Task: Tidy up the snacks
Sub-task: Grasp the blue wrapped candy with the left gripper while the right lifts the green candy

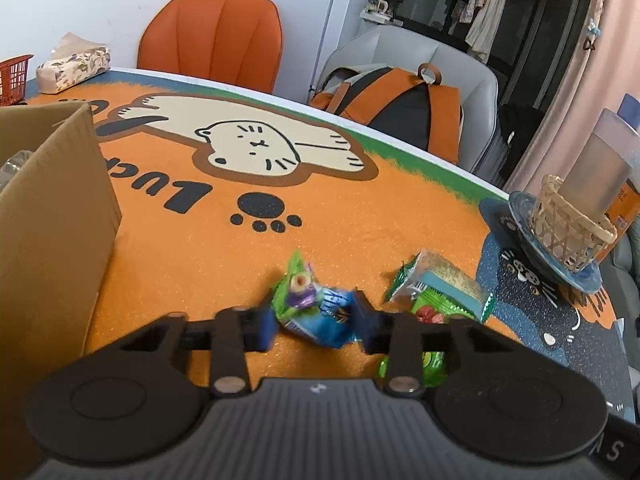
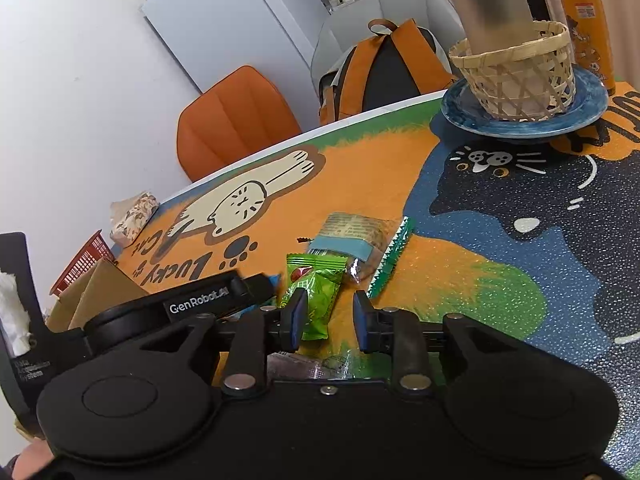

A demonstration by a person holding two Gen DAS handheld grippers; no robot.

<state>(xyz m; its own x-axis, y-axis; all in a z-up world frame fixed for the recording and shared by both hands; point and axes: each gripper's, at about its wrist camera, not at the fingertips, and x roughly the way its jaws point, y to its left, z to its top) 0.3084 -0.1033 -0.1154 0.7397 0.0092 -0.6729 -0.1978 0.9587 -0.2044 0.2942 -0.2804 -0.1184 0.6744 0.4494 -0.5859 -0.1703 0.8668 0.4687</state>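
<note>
Left gripper (image 1: pixel 315 315): jaws clenched on a small blue-and-green snack packet (image 1: pixel 306 300). I see both pads touching its sides. The packet sits low over the orange mat (image 1: pixel 360 208); I cannot tell whether it is lifted clear of the mat.

Right gripper (image 2: pixel 329 317): jaws released, with a narrow gap between the pads and nothing clamped. A green snack packet (image 2: pixel 316 292) lies on the mat with its near end just inside the gap, against the left finger (image 2: pixel 294 320). The right finger stands apart from it.

Beyond the green packet I note a clear cracker packet with a blue band (image 2: pixel 352 236), touching the green one at its far end. A flat packet with a green zigzag edge (image 2: pixel 390 256) lies tucked along the cracker packet's right side. In the left wrist view this small pile is just to the right of the held packet.

An open cardboard box (image 1: pixel 52 220) stands at the left of the mat, near the left gripper. On the right side of the table there is a blue plate (image 1: pixel 520 208) carrying a woven basket (image 1: pixel 568 224), with a frosted cup (image 1: pixel 600 168) upright in the basket.

At the far edge are a tissue pack (image 1: pixel 72 68) and a red basket (image 1: pixel 14 76). Behind the table stand an orange chair (image 1: pixel 212 36) and a grey chair holding a backpack (image 1: pixel 400 100)
</note>
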